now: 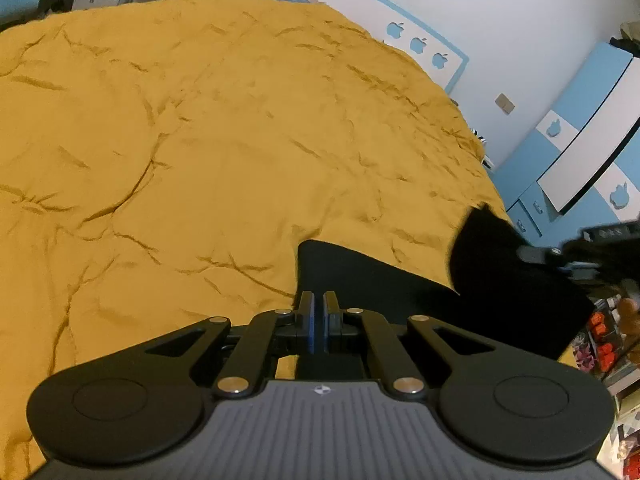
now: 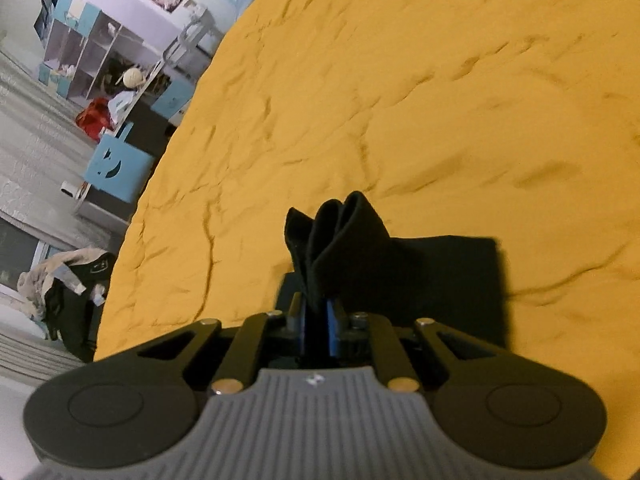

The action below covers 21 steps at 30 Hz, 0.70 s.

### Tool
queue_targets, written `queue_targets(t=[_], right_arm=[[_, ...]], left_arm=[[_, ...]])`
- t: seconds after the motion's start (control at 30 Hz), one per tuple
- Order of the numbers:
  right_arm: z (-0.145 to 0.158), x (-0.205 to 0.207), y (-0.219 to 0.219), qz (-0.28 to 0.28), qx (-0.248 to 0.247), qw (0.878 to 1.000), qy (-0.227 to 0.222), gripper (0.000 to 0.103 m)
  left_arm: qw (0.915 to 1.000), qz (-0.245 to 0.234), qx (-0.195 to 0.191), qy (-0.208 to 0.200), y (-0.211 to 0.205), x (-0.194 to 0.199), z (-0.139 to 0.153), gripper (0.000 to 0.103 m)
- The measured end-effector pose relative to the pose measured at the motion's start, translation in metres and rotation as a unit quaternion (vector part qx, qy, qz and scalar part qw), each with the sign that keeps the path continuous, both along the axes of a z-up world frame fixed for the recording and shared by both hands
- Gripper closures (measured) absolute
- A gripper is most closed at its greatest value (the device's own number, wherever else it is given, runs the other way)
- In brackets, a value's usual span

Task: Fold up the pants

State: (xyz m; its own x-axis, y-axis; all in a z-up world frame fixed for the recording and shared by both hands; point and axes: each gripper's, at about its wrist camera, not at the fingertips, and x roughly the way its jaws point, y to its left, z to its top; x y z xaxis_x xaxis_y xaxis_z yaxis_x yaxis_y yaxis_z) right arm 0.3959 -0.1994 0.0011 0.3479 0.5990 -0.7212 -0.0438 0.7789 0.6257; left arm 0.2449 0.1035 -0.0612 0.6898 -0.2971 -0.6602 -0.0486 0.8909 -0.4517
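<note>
Black pants (image 1: 400, 292) lie folded on the yellow bedspread (image 1: 200, 140). My left gripper (image 1: 319, 304) is shut, its blue pads pressed together over the near left corner of the pants; I cannot tell if cloth is between them. My right gripper (image 2: 318, 304) is shut on a bunched fold of the pants (image 2: 340, 236), which stands up from its pads. In the left wrist view the right gripper (image 1: 532, 254) shows blurred at the right edge, holding a raised black flap.
The bedspread (image 2: 400, 100) has a wall and blue-trimmed headboard (image 1: 420, 40) behind it. Blue cabinets (image 1: 580, 140) stand to the right. Off the bed's left edge are shelves (image 2: 88, 52), a blue box (image 2: 116, 168) and a clothes pile (image 2: 60, 284).
</note>
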Motion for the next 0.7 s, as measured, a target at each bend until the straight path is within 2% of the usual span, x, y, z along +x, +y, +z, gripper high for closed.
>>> queue_targets(t=[0.23, 0.4, 0.6, 0.7], right_arm=[[-0.043, 0.012, 0.069, -0.003, 0.009, 1.0, 0.027, 0.098], [-0.069, 0.015, 0.107, 0.016, 0.015, 0.999, 0.044, 0.098], [-0.106, 0.015, 0.138, 0.035, 0.003, 0.998, 0.061, 0.099], [-0.115, 0.012, 0.147, 0.045, -0.005, 0.997, 0.063, 0.095]], left_arm=[[0.9999, 0.0, -0.009, 0.005, 0.01, -0.002, -0.004, 0.099], [0.9998, 0.004, -0.014, 0.01, 0.015, -0.004, -0.009, 0.099], [0.9996, 0.005, -0.024, 0.017, 0.015, -0.002, -0.015, 0.099], [0.9991, 0.001, -0.037, 0.019, 0.015, -0.001, -0.016, 0.099]])
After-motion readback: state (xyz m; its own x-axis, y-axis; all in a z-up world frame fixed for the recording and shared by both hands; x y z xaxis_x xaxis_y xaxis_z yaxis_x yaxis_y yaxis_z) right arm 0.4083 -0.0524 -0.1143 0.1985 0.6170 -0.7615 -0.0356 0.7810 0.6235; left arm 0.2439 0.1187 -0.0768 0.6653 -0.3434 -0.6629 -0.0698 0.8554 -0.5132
